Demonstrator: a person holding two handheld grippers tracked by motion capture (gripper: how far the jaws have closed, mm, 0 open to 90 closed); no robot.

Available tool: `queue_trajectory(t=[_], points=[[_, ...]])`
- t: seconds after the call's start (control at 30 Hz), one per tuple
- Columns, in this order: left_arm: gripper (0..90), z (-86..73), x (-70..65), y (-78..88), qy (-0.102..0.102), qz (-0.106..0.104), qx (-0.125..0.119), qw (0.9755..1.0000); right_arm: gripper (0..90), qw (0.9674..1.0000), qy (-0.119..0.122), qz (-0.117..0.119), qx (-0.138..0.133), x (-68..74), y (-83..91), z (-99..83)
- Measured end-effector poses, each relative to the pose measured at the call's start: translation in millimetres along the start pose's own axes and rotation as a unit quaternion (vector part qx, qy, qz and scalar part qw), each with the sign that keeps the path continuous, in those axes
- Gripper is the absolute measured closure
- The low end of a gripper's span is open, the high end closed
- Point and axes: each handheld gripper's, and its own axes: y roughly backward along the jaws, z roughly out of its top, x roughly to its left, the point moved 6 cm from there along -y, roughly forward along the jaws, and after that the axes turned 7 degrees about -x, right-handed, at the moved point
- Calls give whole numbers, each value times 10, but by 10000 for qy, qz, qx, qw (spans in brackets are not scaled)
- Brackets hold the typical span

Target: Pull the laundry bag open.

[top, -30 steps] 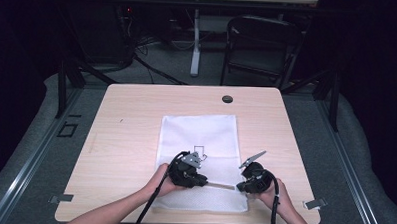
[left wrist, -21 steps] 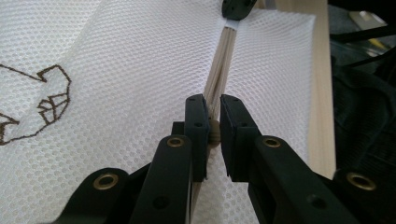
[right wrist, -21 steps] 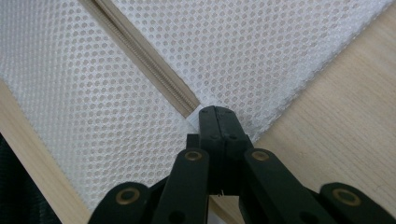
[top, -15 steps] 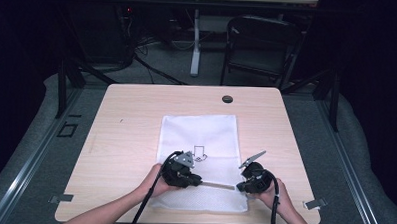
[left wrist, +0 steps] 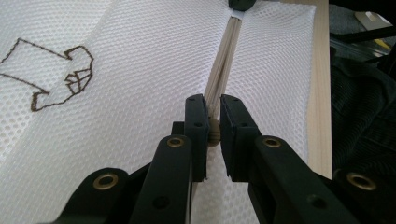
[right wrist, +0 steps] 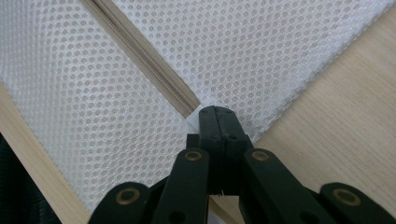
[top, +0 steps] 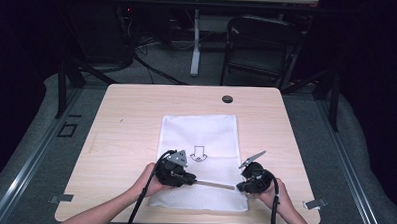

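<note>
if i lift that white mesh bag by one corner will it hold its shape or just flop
Probably flop: the mesh bag is thin netting lying flat on the table. It likely weighs little for its size. The zipper may be the stiffest line, so it would fold around that.

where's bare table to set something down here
Bare wood lies left of the mesh bag, right of it, and beyond it up to the dark round cap. The near edge is crowded: the left hand-held gripper and right hand-held gripper work the zipper.

Black two-jaw grippers with brass-ringed screw holes are seen: left gripper (top: pixel 191 180), right gripper (top: pixel 238 187); grey three-cornered plates on top, black cables trailing toward 6 o'clock
</note>
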Motion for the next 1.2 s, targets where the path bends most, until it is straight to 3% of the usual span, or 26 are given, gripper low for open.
queue_trajectory(t=[0.1, 0.23, 0.57, 0.6, 0.67, 0.9, 0.93, 1.0, 1.1, 1.13, 1.2], points=[[820, -21, 10, 46, 39, -22, -65, 10000, 900, 9995, 196, 29, 230, -27, 33, -4], [820, -46, 30, 111, 26, 76, -24, 10000, 900, 9997, 146, 36, 172, -21, 25, -3], [820, -109, 46, 199, 105, 58, -102, 9999, 900, 9998, 136, 38, 126, -21, 18, -2], [820, -121, 55, 216, 78, 165, -48, 9998, 900, 9998, 141, 32, 131, -20, 18, -2], [820, -133, 56, 232, 97, 111, -94, 9998, 900, 9999, 83, 26, 79, -16, 11, -1], [820, -170, 72, 317, 120, 173, -63, 9998, 900, 9998, 153, 44, 139, -24, 21, -3], [820, -172, 75, 321, 143, 152, -130, 9997, 900, 10000, 22, 28, -12, -7, 0, -1], [819, -186, 80, 342, 134, 157, -82, 9998, 900, 9996, 192, 18, 183, -25, 25, -2], [819, -197, 74, 357, 108, 278, -49, 9995, 900, 9997, 188, 14, 179, -25, 24, -1], [819, -202, 80, 371, 118, 190, -80, 9997, 900, 9997, 181, 7, 176, -23, 23, 0], [819, -209, 84, 394, 130, 210, -92, 9997, 900, 9997, 183, 22, 180, -16, 23, 2]])
